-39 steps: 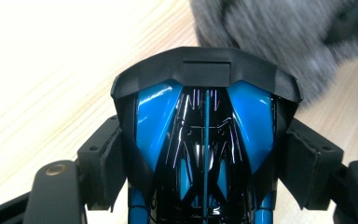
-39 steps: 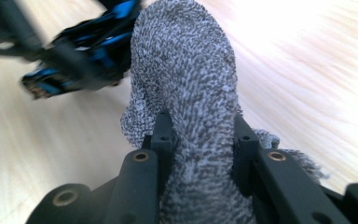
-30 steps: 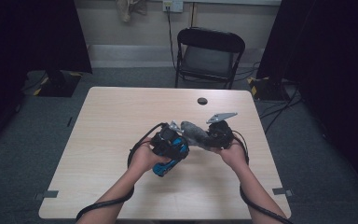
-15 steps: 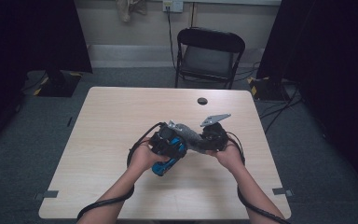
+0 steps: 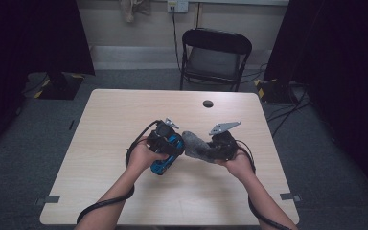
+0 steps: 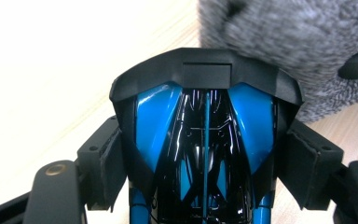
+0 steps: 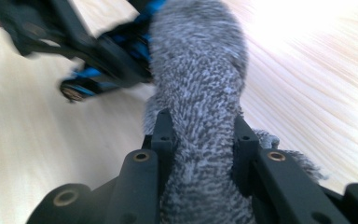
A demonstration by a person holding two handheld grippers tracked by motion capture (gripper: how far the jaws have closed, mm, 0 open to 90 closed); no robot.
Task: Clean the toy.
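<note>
A blue and black toy car [image 5: 163, 163] is held above the table [image 5: 100, 143], my left gripper [image 5: 172, 143] shut on its sides. In the left gripper view the pads [image 6: 109, 163] press both flanks of the car [image 6: 205, 140], with its black spoiler at the far end. My right gripper [image 5: 207, 149] is shut on a grey fuzzy cloth [image 5: 194, 143]. The cloth [image 7: 200, 70] sticks out past the right gripper [image 7: 200, 140] and touches the car's [image 7: 91, 74] spoiler end. The cloth [image 6: 284, 42] also lies just behind the spoiler.
A small black round object [image 5: 208, 103] lies near the table's far edge. A black folding chair [image 5: 215, 52] stands beyond the table. Cables trail from both grippers off the near edge.
The left gripper with the car has shifted a little to the left. The cloth in the right gripper has followed and stays against the car. Both grips are unchanged.
</note>
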